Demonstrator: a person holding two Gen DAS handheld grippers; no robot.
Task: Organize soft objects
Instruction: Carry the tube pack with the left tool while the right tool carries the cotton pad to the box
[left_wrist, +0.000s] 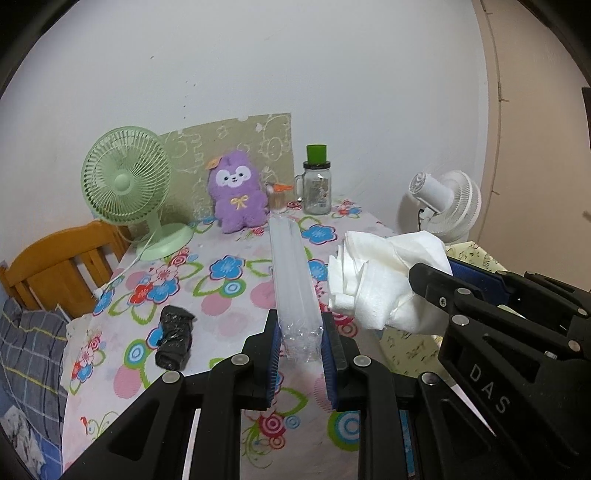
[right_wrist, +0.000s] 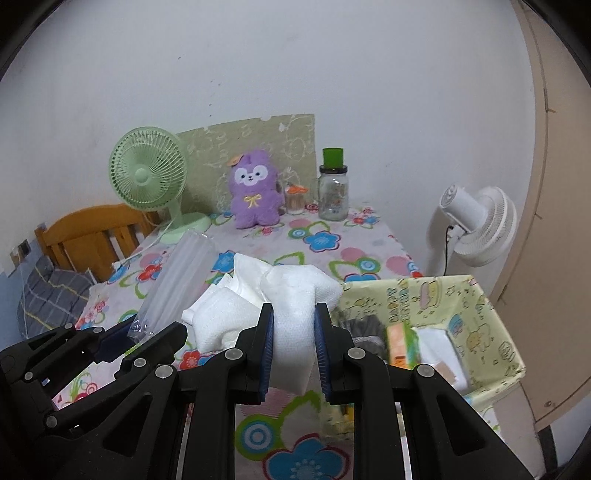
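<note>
My left gripper (left_wrist: 300, 334) is shut on the near end of a long clear plastic sleeve (left_wrist: 291, 273) that points away over the floral table (left_wrist: 229, 295). My right gripper (right_wrist: 294, 326) is shut on a bunch of white tissue cloth (right_wrist: 291, 295), held above the table's right edge beside a yellow patterned basket (right_wrist: 491, 317). The same tissue (left_wrist: 384, 280) and right gripper (left_wrist: 432, 286) show at the right of the left wrist view. A purple plush toy (left_wrist: 238, 192) sits upright at the table's back. A black crumpled bag roll (left_wrist: 173, 336) lies at the near left.
A green desk fan (left_wrist: 125, 184) stands at the back left, a glass jar with a green lid (left_wrist: 317, 184) at the back right. A white fan (right_wrist: 480, 225) stands beyond the table. The basket holds a grey cloth (right_wrist: 364, 328) and packets. A wooden bed frame (left_wrist: 62, 266) is on the left.
</note>
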